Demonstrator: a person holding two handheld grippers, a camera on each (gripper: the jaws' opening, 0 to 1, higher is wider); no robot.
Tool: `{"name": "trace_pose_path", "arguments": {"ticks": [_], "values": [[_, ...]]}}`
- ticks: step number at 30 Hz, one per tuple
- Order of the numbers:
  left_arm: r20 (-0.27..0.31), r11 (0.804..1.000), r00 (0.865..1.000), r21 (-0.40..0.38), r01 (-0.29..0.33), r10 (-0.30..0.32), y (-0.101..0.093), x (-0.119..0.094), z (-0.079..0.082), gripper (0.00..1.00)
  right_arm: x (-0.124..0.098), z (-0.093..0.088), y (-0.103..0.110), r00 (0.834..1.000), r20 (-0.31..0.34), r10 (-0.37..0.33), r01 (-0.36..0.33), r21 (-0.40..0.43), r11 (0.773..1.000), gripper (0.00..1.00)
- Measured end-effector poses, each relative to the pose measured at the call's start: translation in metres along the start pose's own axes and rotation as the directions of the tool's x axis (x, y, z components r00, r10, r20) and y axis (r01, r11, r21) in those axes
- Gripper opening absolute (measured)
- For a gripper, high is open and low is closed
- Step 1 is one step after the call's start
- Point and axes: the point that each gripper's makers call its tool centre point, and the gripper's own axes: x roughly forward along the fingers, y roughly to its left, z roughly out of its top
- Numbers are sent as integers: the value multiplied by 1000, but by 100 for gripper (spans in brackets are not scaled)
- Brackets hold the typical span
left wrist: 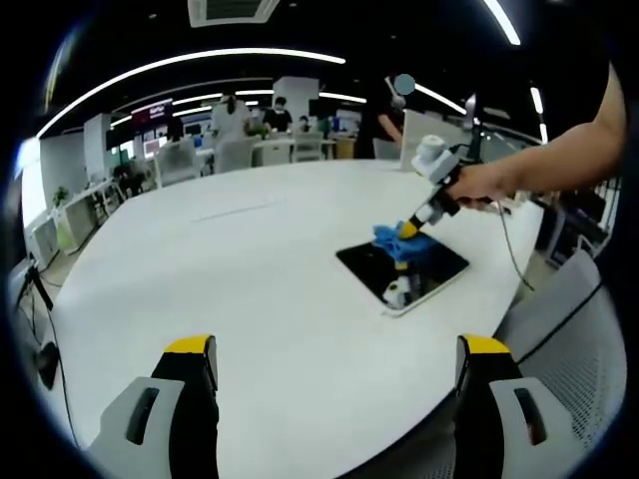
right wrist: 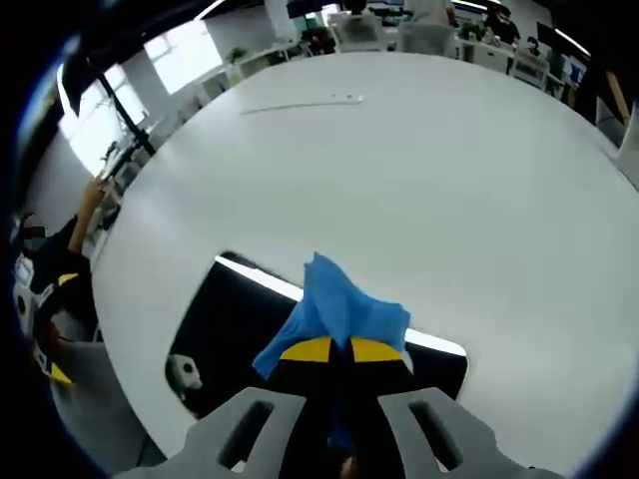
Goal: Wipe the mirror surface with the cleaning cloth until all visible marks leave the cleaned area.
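Note:
A rectangular mirror lies flat on the white table, right of centre in the left gripper view. My right gripper, held by a person's hand, presses a blue cleaning cloth onto the mirror's far end. In the right gripper view the blue cloth is pinched between the yellow-tipped jaws of my right gripper, over the dark mirror. A small white reflection or mark shows on the glass at lower left. My left gripper stands open near the table's front edge, holding nothing.
The round table's edge runs close to the mirror on the right. A grey mesh chair stands beyond it. Desks, chairs and people fill the office behind. A thin strip lies far across the table.

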Motion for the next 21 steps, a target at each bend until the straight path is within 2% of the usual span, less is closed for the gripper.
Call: {"name": "trace_pose_path", "arguments": {"ticks": [11,21], "values": [[0,1000,1000,0,-1,1,1,0,0,99,-3,-2,-6,1000,2,5,-5,-39,999,0],[-5,1000,1000,-4,2,-3,0,1,0,99,-8,-7,-23,1000,2,-19,19,-23,1000,0]]}}
